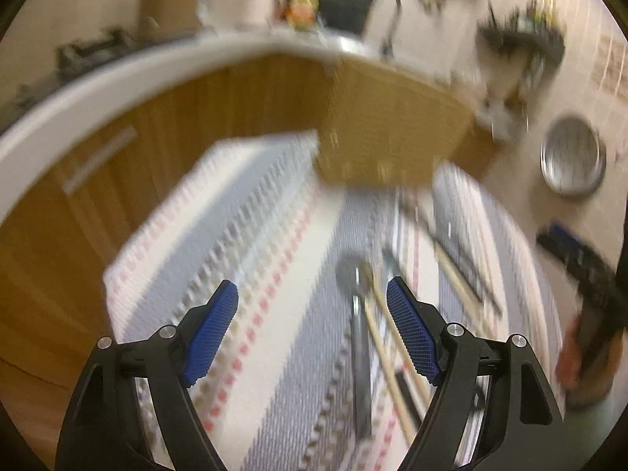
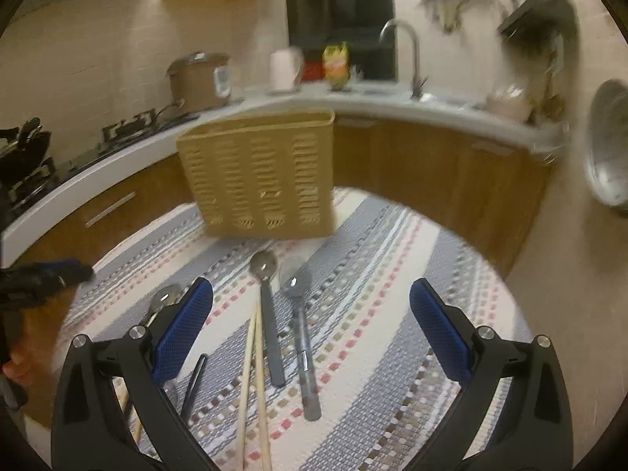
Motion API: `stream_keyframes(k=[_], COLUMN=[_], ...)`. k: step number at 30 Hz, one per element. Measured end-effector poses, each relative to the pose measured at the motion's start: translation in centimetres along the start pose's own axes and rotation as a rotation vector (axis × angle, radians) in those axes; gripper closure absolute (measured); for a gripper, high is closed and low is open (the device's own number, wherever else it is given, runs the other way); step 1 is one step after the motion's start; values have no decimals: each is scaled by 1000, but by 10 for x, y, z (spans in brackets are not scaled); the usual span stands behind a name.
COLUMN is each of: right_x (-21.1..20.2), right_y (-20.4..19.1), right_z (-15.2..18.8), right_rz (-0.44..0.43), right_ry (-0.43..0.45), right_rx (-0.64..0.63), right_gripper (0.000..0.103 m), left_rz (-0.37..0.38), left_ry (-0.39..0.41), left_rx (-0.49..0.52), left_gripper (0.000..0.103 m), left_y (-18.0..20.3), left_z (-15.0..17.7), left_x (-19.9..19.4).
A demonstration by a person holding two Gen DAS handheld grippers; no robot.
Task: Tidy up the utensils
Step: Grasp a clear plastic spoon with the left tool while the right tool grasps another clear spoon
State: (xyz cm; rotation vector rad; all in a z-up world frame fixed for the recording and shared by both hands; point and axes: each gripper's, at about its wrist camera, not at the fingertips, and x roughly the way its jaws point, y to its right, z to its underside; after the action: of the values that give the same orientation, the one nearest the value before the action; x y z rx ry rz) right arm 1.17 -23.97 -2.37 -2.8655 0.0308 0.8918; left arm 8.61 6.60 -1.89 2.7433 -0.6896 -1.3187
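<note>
A tan slotted utensil holder stands at the far edge of a striped woven mat. In front of it lie two spoons, a pair of wooden chopsticks and a third spoon beside the left finger. My right gripper is open and empty above them. In the blurred left wrist view the holder, a spoon and chopsticks show on the mat. My left gripper is open and empty, just left of the spoon.
A curved white counter with wooden cabinets runs behind the table, with a stove, a rice cooker and a sink tap. A metal bowl hangs at the right. The other gripper shows at the left edge.
</note>
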Motion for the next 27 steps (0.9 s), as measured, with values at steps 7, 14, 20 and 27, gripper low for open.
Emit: stream_keyframes(k=[7,14,20,27], right_x=[35,61,76,104], right_y=[0,-8,-12,-10], right_z=[-17,-24,-19,-31], right_rz=[43,43,8,-63], right_ry=[-188,-301,-378,-498], right_rx=[-98,-164,-166,-124], right_gripper=[8,39,56,66], left_rz=[61,25,-50,-61], left_ry=[-179,-266,-261,-270], left_rx=[54,132,189,145], left_gripper=[58,60,66,77], left_y=[15,26,36,37], left_z=[11,18,22,2], left_x=[37,48,51,67])
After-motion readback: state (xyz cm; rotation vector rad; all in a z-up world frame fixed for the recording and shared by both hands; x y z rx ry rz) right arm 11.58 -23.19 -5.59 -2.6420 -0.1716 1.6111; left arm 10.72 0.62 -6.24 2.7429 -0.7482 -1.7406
